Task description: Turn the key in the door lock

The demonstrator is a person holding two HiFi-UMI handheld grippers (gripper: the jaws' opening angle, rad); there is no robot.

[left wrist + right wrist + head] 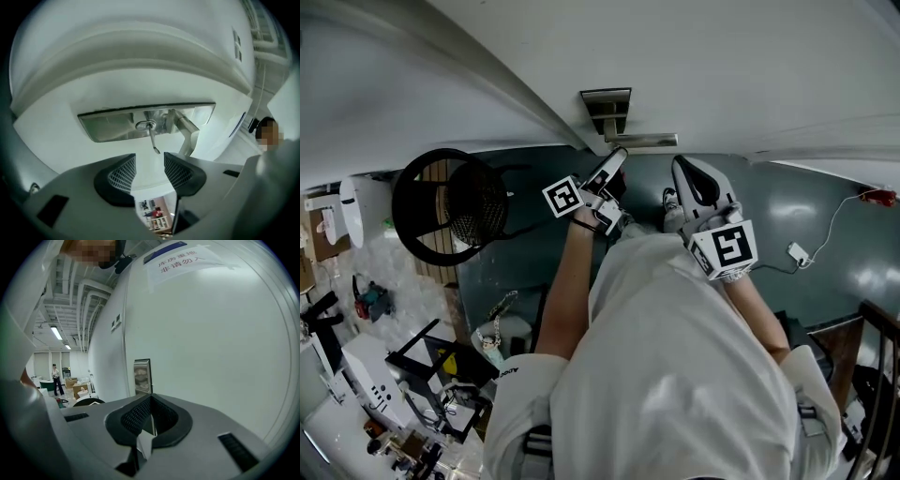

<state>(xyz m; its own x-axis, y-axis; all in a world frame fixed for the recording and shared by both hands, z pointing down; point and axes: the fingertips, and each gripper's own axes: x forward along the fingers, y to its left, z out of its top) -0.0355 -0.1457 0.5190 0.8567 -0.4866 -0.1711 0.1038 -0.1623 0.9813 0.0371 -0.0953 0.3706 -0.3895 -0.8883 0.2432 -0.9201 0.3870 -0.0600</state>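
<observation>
Left hand-held gripper (pixel 150 161) is just in front of the lock plate (pixel 108 126) with its jaws apart. The key (pixel 152 140) pokes out of the plate, not gripped. Right hand-held gripper (pixel 150 401) has its jaws pressed together, empty.

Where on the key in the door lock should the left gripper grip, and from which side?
Probably the exposed head of the key, coming straight at the lock plate. It shows edge-on, so the open left gripper would close on its flat faces. Mind the lever handle just right of it.
</observation>
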